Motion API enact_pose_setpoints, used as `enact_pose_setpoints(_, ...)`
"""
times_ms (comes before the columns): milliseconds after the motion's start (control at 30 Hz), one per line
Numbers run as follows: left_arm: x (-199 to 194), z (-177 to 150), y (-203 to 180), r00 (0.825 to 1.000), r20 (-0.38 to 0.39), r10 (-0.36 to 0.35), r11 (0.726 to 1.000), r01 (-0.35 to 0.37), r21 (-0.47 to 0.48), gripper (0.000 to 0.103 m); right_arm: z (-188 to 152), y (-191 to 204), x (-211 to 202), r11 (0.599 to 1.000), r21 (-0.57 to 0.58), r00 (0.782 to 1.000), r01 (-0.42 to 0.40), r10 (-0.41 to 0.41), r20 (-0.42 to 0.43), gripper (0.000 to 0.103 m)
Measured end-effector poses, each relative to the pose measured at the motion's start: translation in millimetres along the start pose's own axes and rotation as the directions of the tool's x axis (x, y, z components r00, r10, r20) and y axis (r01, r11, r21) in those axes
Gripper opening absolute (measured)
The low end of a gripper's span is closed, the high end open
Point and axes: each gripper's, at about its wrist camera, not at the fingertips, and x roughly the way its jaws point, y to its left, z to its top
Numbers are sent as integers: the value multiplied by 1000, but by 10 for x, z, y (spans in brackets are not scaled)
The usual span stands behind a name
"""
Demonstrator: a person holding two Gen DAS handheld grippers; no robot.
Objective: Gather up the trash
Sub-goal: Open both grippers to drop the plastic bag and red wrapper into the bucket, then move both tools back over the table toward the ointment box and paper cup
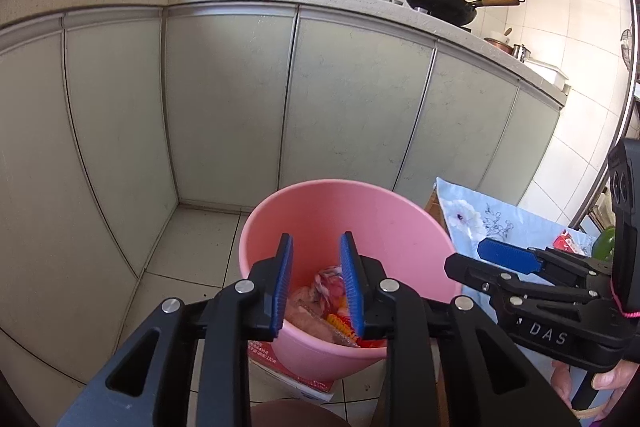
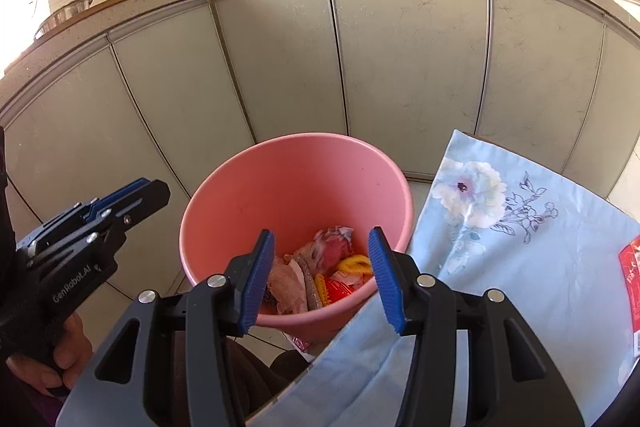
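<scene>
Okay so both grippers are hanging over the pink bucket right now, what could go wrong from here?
1. The red wrapper lies at the far edge of the pale blue floral cloth; dragging it could pull the cloth off.
2. The open right gripper hangs close to the round pink plastic bucket and could knock its rim.
3. The open left gripper sits close beside the right one, so they may collide.

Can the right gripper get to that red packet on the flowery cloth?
Probably yes. The right gripper is open and empty, and the red packet lies uncovered on the cloth to its right, nothing between.
</scene>
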Motion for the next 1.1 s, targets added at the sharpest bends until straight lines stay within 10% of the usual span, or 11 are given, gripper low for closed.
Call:
enact_pose_setpoints(667, -251, -46, -1072, 970, -56, -238, 965, 243, 95, 25, -752, -875, -1089, 967, 155, 977, 203, -210, 28, 50)
enact_pose_setpoints(1100, -285, -279, -1849, 945, -147, -291, 917, 320, 237, 26, -1094, -1876, -1870, 866, 343, 915, 363, -400, 43, 50)
